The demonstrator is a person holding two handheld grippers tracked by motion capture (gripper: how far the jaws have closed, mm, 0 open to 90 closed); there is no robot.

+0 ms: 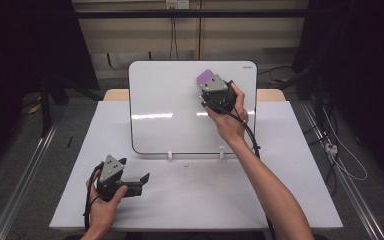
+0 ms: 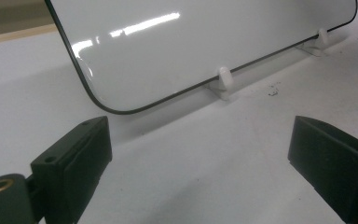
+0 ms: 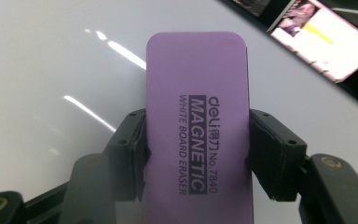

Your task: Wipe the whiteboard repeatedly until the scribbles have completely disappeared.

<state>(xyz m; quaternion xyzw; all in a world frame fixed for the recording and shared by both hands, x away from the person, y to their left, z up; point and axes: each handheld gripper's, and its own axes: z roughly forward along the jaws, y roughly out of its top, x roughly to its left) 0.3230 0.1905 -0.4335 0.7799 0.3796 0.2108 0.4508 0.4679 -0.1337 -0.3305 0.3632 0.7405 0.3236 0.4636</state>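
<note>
1. My left gripper [image 1: 139, 181] rests low on the white table [image 1: 190, 200], near its front-left edge, its jaws wide apart with nothing between them, pointing toward the foot of the whiteboard [image 1: 170, 110].
2. The whiteboard stands propped on two small white clips [image 2: 224, 80], glossy and wiped bare where I can see it.
3. My right gripper [image 3: 196, 154] is up at the board's upper right, jaws clamped on the purple eraser [image 3: 198, 121] across its long sides.
4. I judge the eraser light, foam-soft and slightly squashy; gripping mid-body by the side edges suits it.
5. It is a rounded lilac block printed "deli MAGNETIC WHITE BOARD ERASER".
</note>
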